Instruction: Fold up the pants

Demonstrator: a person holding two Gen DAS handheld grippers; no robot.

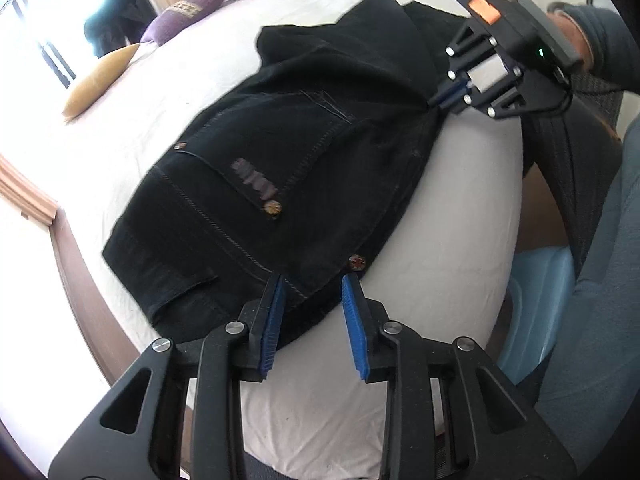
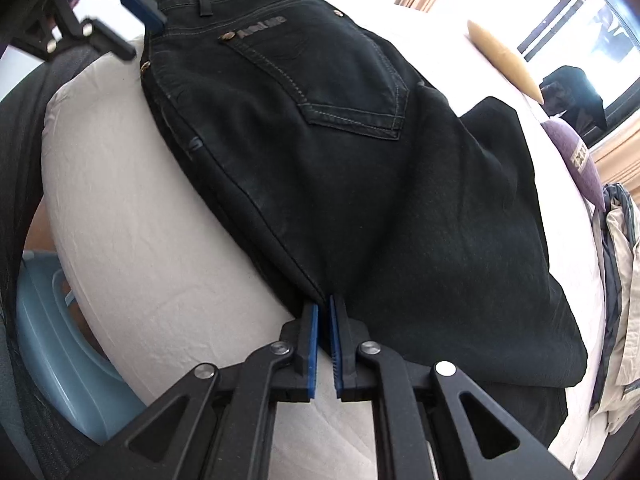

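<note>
My left claw (image 1: 312, 280) stands with its blue pads apart, just over the waistband corner of the black pants (image 1: 280, 168); the cloth lies below and between the pads but neither one presses on it, so I read this claw as having let go. My right claw (image 2: 324, 308) has its pads nearly together, pinching the folded edge of the pants at the seam on the near side. From the left wrist view that same right claw (image 1: 440, 100) bites the far corner of the bundle, with a hand (image 1: 576, 36) behind it.

The pants lie on the white bed (image 1: 160, 92), already doubled: the back pocket (image 2: 352, 92) faces up, the legs are folded over under the seat, and the bundle sits close to the bed's near edge. A yellow cushion (image 1: 100, 76) and a purple pillow (image 1: 188, 16) lie well apart from it.

I judge that a fold has just been laid down and I am on the release. Next I must free the right pinch without dragging the corner, then lift both claws straight off and check that the edges line up; any sideways pull would skew the stack or slide it toward the bed's edge.
</note>
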